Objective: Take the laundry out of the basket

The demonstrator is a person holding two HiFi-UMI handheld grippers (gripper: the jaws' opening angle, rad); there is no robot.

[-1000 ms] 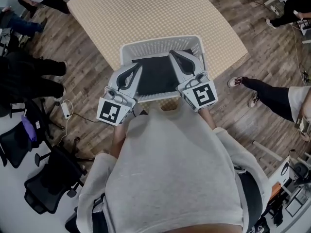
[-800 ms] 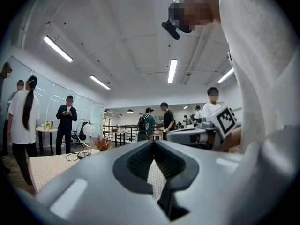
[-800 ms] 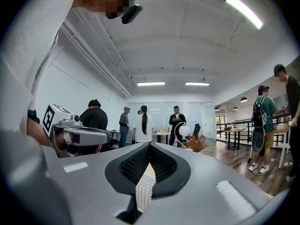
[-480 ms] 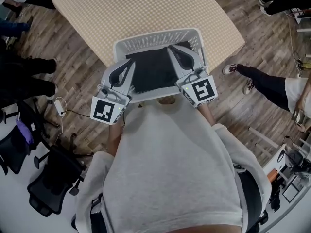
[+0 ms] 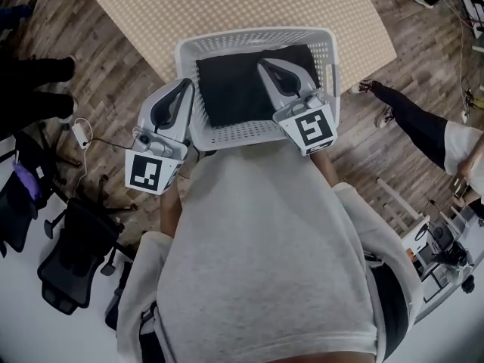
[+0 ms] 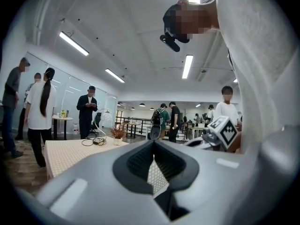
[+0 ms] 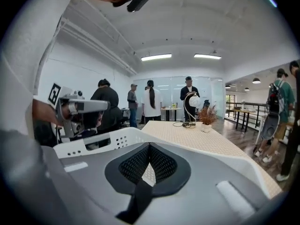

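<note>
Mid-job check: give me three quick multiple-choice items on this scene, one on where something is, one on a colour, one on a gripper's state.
1. Where does the dark laundry lie?
A. Spread on the table
B. Inside the basket
C. On the floor

2. What colour is the basket?
A. White
B. Blue
C. Red

3. How do the jaws of the right gripper stand?
A. Wide apart
B. Shut on the laundry
C. Shut, with nothing between them

Answers:
1 B: the head view shows the laundry lying flat within the basket's walls.
2 A: its perforated walls and rim are white.
3 C: in the right gripper view the jaws meet at their tips, and no cloth is caught there.
</note>
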